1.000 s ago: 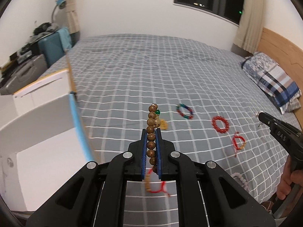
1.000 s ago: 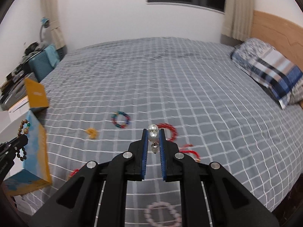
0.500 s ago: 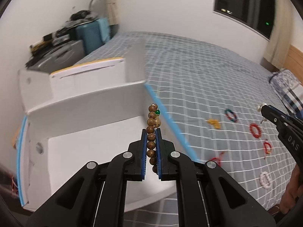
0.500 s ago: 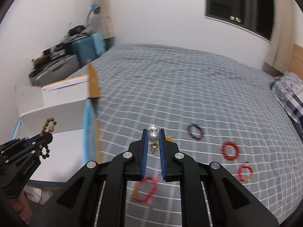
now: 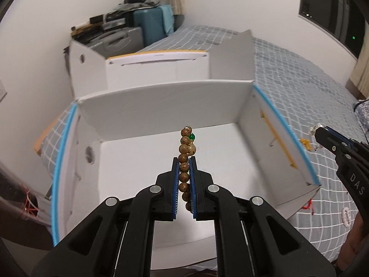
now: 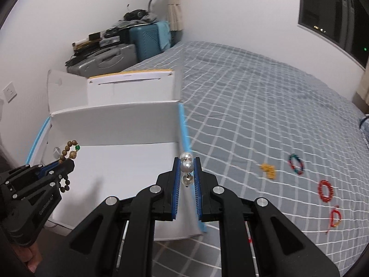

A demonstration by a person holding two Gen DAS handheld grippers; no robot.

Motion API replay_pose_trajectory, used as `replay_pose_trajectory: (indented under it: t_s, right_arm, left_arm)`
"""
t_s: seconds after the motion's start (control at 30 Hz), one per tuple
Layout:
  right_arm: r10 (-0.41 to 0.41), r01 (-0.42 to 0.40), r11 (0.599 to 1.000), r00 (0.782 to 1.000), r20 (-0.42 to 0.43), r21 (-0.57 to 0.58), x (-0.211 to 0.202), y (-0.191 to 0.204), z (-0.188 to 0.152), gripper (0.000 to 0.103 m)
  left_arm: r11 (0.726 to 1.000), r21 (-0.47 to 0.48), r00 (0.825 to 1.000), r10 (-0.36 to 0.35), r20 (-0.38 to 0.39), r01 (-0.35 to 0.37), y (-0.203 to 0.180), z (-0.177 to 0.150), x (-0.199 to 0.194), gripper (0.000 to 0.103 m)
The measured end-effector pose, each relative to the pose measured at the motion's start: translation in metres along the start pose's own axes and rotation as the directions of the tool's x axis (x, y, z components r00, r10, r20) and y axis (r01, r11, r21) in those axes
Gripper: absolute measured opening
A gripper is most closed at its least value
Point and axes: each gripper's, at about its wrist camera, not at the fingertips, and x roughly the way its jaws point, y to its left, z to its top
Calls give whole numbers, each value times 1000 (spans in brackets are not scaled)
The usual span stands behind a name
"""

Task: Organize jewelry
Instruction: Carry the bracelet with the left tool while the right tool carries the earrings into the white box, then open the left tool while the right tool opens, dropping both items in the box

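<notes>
Left gripper [image 5: 184,161], clamped on the wooden bead bracelet [image 5: 184,159], hangs over the white box [image 5: 161,106]; the open floor lies directly beneath. Right gripper [image 6: 186,165], clenched on a pearl piece [image 6: 186,166], sits at the box's blue-edged wall, so the left is nearer for release.

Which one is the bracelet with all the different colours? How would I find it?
Look at the big grey checked bed, to the right of the white box. A few small pieces of jewellery lie there in a loose line; the multicoloured bracelet is between the small yellow piece and the red bracelet. It alone mixes teal, red and dark beads in one ring.
</notes>
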Motion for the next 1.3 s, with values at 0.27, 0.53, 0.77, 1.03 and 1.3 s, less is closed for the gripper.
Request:
replay_pose_trajectory:
  t_s: [0.27,0.53,0.77,1.03,1.3]
  right_arm:
    - [59,-60,998,997,-51,-24,22,36,0,10]
    - [74,-79,997,986,-147,-23,47,52,-7,10]
    - [59,-64,998,973,-223,-17,69,53,-17,10]
    - [62,-69,997,967,-249,-22,77,54,-22,10]
    - [61,-69,997,964,-258,-22,79,57,-23,11]
  left_arm:
    - [999,-31,998,40,-45,-41,23,-7,9,8]
    - [996,-55,993,71,-99,-76,38,-13,20,8]
    - [994,-60,987,82,-142,-91,40,-17,31,8]
    - [994,-58,984,83,-155,-93,40,-16,34,8]
    - [993,-52,982,98,-162,-107,42,-16,37,10]
